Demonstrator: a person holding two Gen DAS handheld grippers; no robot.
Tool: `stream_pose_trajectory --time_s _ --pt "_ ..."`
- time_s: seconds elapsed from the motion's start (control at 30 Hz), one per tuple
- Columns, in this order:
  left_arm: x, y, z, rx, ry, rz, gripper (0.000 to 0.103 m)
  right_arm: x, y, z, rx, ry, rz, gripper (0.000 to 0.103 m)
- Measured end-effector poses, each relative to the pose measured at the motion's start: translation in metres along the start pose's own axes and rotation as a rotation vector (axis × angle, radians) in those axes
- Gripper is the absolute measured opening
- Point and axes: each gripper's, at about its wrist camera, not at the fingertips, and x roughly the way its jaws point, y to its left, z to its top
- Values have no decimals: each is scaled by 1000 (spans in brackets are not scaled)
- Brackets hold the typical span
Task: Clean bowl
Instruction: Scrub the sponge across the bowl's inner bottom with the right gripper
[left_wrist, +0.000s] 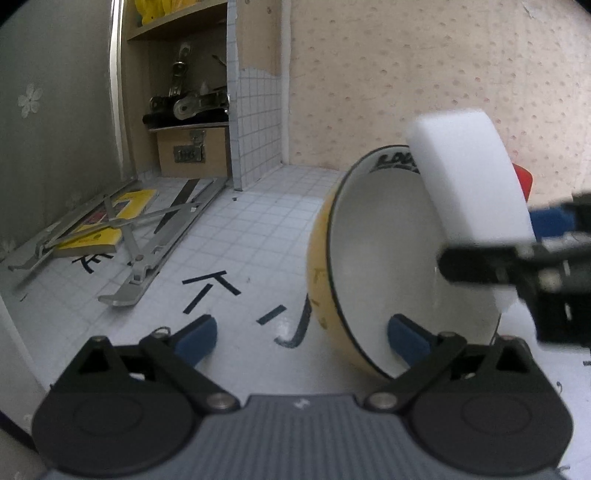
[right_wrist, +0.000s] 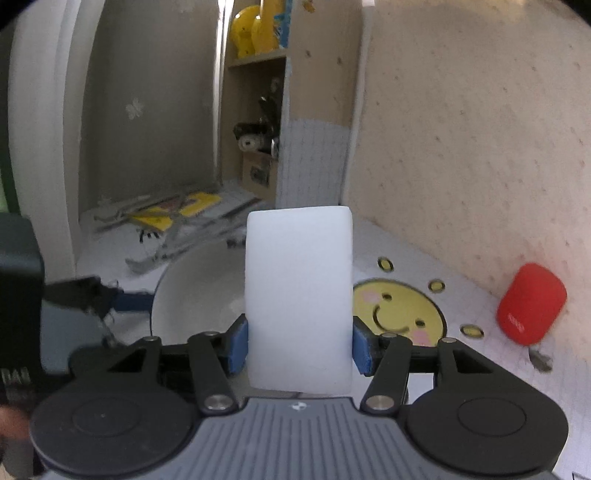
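A yellow bowl (left_wrist: 373, 258) with a white inside stands tipped on its side on the tiled counter (left_wrist: 240, 229), its opening turned toward the right gripper (right_wrist: 299, 343). That gripper's jaws are closed on a white sponge block (right_wrist: 299, 295), which sits at the bowl's rim. The left gripper (left_wrist: 303, 332) has its jaws spread wide, one blue pad inside the bowl and the other well clear of the outside, so whether it grips the wall cannot be told. The wiping step appears to be in hand; the sponge needs firm contact inside while the bowl stays braced.
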Motion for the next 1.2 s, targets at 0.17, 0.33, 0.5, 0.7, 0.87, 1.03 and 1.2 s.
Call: stream_pose_trajectory --time_s 0.17,0.33,0.5,0.7,0.87,1.03,1.2 --pt "0 0 0 5 -4 0 101 -1 1 -3 -2 9 -7 54" --pt "0 1 -3 6 -1 0 101 2 3 11 8 -25 8 54" --pt "2 -1 1 -4 7 12 101 3 1 0 15 1 5 54" --pt "2 -2 4 14 1 24 101 2 0 -8 20 17 6 54" --pt "3 -6 5 67 -14 24 100 0 -2 -12 31 23 5 54" --pt "5 2 6 15 18 -15 100 2 -2 -11 23 23 -2 54" --pt "4 3 3 12 14 -6 100 1 4 5 -2 -10 0 54"
